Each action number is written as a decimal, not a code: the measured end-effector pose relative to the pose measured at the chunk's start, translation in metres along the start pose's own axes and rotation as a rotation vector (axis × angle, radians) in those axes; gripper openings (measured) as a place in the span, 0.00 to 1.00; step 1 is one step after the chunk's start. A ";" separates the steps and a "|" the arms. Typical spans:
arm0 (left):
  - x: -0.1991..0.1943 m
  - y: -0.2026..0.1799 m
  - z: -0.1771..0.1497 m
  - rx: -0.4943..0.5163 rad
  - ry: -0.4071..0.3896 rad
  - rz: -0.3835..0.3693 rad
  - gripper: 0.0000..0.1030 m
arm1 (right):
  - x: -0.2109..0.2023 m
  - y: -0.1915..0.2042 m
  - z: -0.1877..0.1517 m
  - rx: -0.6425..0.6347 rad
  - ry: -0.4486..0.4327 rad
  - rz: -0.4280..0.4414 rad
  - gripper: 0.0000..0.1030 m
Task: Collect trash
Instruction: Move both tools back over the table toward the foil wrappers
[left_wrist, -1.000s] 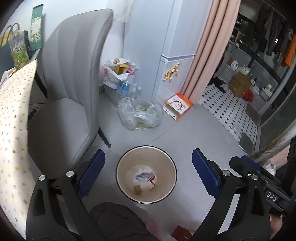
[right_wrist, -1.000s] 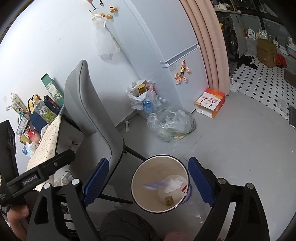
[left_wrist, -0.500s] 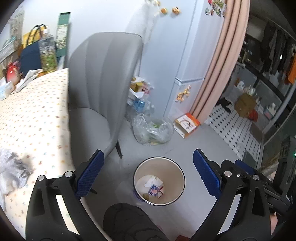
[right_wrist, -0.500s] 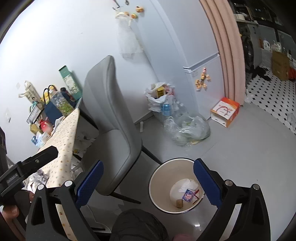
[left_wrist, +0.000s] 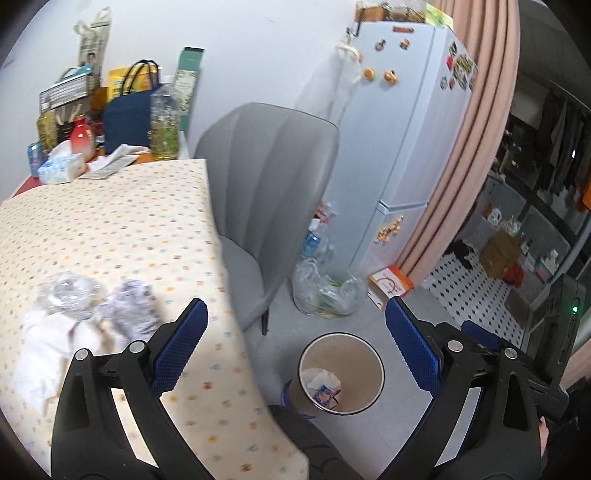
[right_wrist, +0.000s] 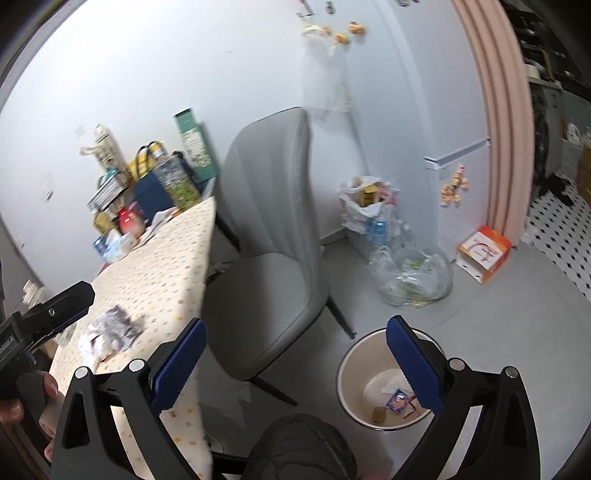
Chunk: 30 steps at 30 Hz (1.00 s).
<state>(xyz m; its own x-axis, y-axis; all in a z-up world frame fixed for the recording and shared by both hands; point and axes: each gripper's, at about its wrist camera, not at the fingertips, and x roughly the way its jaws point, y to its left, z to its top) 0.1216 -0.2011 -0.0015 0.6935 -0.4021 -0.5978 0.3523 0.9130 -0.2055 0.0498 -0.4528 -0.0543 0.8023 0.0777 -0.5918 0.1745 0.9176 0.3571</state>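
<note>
A round beige trash bin stands on the grey floor beside the table, with paper and small wrappers in it; it also shows in the right wrist view. Crumpled clear plastic and white paper trash lies on the dotted tablecloth; it also shows in the right wrist view. My left gripper is open and empty, above the table edge and the bin. My right gripper is open and empty, above the chair seat and the bin.
A grey chair stands between the table and a white fridge. Clear bags of waste and an orange box lie on the floor. Bottles, bags and boxes crowd the table's far end.
Both grippers have risen and swung left, away from directly over the bin. The table and the trash on it have come into view. Both stay open and empty.
</note>
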 end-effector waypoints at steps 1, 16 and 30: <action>-0.005 0.005 -0.001 -0.008 -0.008 0.006 0.93 | 0.000 0.006 0.000 -0.011 0.001 0.007 0.92; -0.066 0.086 -0.025 -0.119 -0.073 0.110 0.93 | 0.001 0.098 -0.011 -0.145 0.041 0.154 0.92; -0.104 0.153 -0.055 -0.243 -0.094 0.195 0.93 | 0.003 0.157 -0.029 -0.258 0.077 0.242 0.92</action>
<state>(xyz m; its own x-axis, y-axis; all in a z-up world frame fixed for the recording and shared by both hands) 0.0686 -0.0162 -0.0138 0.7923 -0.2125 -0.5720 0.0550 0.9584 -0.2800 0.0631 -0.2977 -0.0210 0.7556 0.3253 -0.5686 -0.1732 0.9363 0.3055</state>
